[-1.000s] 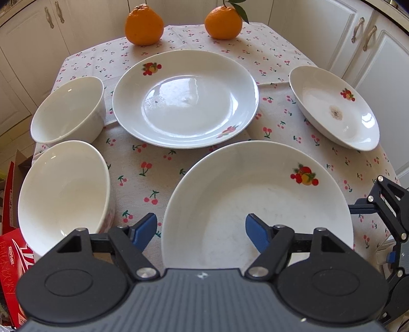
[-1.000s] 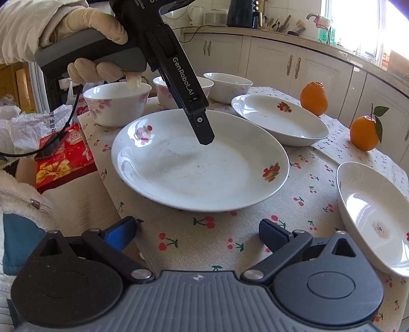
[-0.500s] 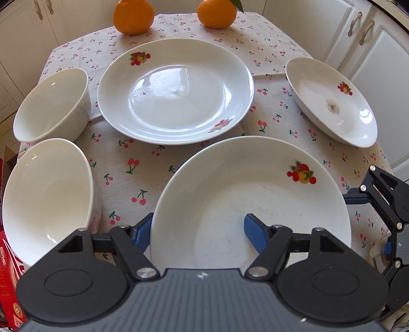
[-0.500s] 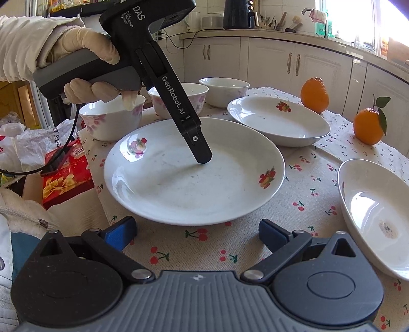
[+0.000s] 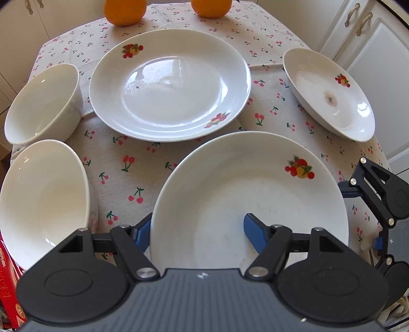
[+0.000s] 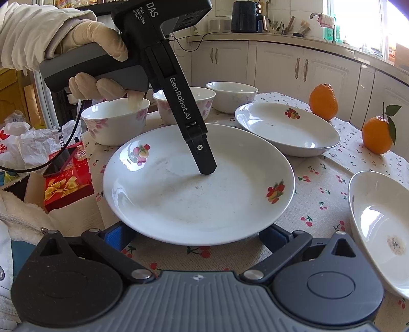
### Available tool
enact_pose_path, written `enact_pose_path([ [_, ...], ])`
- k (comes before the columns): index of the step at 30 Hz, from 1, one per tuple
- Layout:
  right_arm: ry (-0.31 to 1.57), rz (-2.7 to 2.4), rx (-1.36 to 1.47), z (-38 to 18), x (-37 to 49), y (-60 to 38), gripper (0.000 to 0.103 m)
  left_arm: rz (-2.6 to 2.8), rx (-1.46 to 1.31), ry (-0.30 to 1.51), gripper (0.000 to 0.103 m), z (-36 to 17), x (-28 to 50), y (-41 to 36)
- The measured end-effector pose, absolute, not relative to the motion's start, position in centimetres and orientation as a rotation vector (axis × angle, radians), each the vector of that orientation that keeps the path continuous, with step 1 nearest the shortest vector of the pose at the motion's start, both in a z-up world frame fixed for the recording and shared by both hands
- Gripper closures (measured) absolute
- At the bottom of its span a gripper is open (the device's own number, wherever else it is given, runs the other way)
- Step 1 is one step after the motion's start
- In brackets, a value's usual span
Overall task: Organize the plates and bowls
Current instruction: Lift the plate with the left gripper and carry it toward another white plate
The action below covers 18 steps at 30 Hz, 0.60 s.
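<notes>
Hidden or cut off, left to right. In the left wrist view, the red box (image 5: 7, 288) is clipped at the frame edge. The left finger of the left gripper (image 5: 198, 227) sits behind the rim of the near plate (image 5: 255, 194), and only a strip of its blue pad shows. The two oranges (image 5: 125, 10) are cut off at the top. In the right wrist view, I see the near plate's rim covering part of both pads of the right gripper (image 6: 195, 236).

Gripper state. The left gripper's jaws have just been closing, with the near plate's rim between them. I read it as clamped on that rim, one finger pressed on the inner face and the other underneath. The right gripper's jaws stand wide apart, with nothing pressed between them.

View differences. Only the right wrist view shows the gloved hand (image 6: 97, 51) on the left gripper's handle, the white plastic bag (image 6: 25, 143) and a third bowl (image 6: 232, 97). It also shows the pink flower print on the bowls' outer walls. The left wrist view shows two bowls (image 5: 41, 102), interiors only.

Surroundings. The near plate is at the table's near edge, on the cherry-print tablecloth (image 5: 143, 158). The far plate (image 5: 168, 84) lies beyond it, apart. The stained dish (image 5: 329, 94) lies at the right edge. White cabinets (image 5: 370, 51) stand behind.
</notes>
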State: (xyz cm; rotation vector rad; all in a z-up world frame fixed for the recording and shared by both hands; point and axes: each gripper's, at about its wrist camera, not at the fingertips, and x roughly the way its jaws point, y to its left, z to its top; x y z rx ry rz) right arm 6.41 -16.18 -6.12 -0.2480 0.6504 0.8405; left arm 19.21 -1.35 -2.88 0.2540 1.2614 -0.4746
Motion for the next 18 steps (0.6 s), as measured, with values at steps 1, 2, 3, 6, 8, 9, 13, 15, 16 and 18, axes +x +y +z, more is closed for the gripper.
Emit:
enact_pose_path([
  [1,0.652,0.841,-0.247,-6.1,6.4,-16.2,0.000,-0.476,0.257,1.264,0.031,-2.9,19.2,-1.4],
  [2,0.654,0.841,-0.248,-6.1,6.4,-16.2,0.000,-0.478,0.260,1.265,0.031,-2.9,19.2,-1.4],
  [3,0.655,0.842,-0.248,-6.0,6.4,-16.2,0.000,-0.480,0.262,1.265,0.031,-2.9,19.2,-1.4],
  [6,0.661,0.845,-0.246,-6.0,6.5,-16.4,0.000,-0.488,0.267,1.265,0.031,-2.9,19.2,-1.6],
  [8,0.665,0.847,-0.244,-5.9,6.5,-16.6,0.000,-0.491,0.259,1.267,0.031,-2.8,19.2,-1.6],
  [9,0.668,0.848,-0.243,-5.9,6.5,-16.7,0.000,-0.496,0.256,1.268,0.031,-2.8,19.1,-1.7],
  [13,0.669,0.845,-0.246,-6.0,6.4,-17.3,0.000,-0.527,0.246,1.268,0.031,-2.7,19.1,-2.0],
  [15,0.666,0.843,-0.247,-6.0,6.4,-17.5,0.000,-0.534,0.240,1.276,0.031,-2.8,19.3,-2.1],
  [16,0.664,0.842,-0.248,-6.0,6.3,-17.5,0.000,-0.537,0.240,1.279,0.031,-2.8,19.4,-2.1],
  [18,0.663,0.840,-0.247,-6.0,6.3,-17.4,0.000,-0.547,0.238,1.285,0.030,-2.9,19.6,-2.1],
])
